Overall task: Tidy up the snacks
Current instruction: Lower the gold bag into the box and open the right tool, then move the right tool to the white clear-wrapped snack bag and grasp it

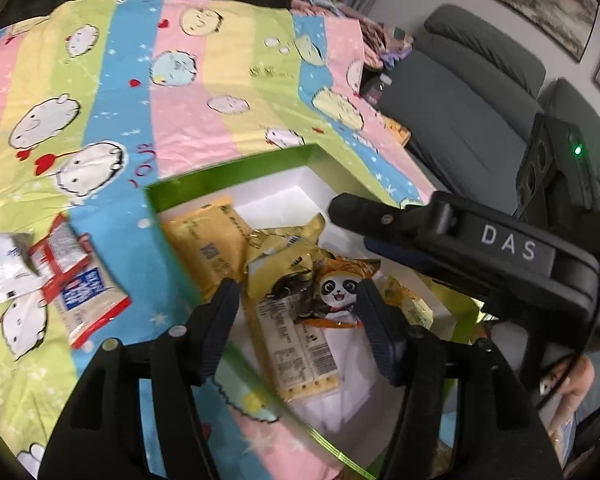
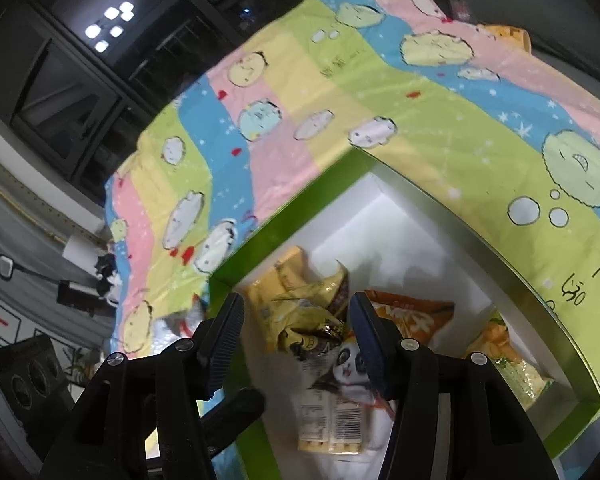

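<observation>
A green box [image 1: 220,178] [image 2: 284,220] with a white inside stands on the striped cartoon cloth [image 1: 188,92]. In it lie a yellow pack [image 1: 208,240], a crumpled gold wrapper [image 1: 284,256] [image 2: 312,320], an orange panda pack [image 1: 340,292] [image 2: 350,364] and a cracker pack [image 1: 300,348] [image 2: 328,420]. My left gripper [image 1: 300,320] hangs open over these snacks, its pads pressing on nothing. My right gripper [image 2: 296,340] [image 1: 352,228] reaches in from the right, jaws apart above the pile, gripping nothing. A red, white and blue snack pack [image 1: 80,280] and a white packet [image 1: 4,272] lie on the cloth left of the box.
Another orange bag [image 2: 412,316] and a yellow-orange bag [image 2: 512,364] sit in the box's right part. A grey sofa [image 1: 460,100] stands beyond the table's right edge. A hand [image 1: 580,380] holds the right gripper. Dark windows [image 2: 80,80] lie past the far edge.
</observation>
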{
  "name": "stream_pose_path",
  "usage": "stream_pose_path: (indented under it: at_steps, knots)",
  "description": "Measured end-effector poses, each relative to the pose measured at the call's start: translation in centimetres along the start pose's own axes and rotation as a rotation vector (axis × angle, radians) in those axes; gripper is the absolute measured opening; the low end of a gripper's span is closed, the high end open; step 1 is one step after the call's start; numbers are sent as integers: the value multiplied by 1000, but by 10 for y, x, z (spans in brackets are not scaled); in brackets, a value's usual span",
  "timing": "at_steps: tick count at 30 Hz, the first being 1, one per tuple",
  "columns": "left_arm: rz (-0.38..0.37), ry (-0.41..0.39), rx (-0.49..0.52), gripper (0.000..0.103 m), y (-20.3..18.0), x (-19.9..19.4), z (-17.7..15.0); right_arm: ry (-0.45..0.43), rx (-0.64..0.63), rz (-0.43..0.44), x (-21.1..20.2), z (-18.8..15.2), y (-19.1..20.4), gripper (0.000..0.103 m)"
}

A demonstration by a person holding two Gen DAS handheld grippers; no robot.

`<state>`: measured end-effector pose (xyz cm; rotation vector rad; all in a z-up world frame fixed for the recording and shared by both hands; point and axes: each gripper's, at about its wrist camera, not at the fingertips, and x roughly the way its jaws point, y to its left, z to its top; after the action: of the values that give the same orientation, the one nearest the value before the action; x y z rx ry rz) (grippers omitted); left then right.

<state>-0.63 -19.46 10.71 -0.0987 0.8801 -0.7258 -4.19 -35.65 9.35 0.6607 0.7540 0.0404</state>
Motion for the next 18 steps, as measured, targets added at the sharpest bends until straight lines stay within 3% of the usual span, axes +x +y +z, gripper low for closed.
stream_pose_path:
  at_steps: [5, 11, 15, 18]
  knots:
    - [15, -64, -53, 78, 24, -34, -8, -22, -49, -6, -4, -3, 19, 66]
    - [83, -120, -137, 88, 59, -70, -20, -24, -105, 0, 0, -10, 42, 79]
    - [115, -128, -199, 90, 84, -90, -30, -17, -161, 2, 4, -17, 60, 80]
    - [140, -150, -234, 100, 105, -105, -43, -13, -204, -1, 6, -24, 74, 80]
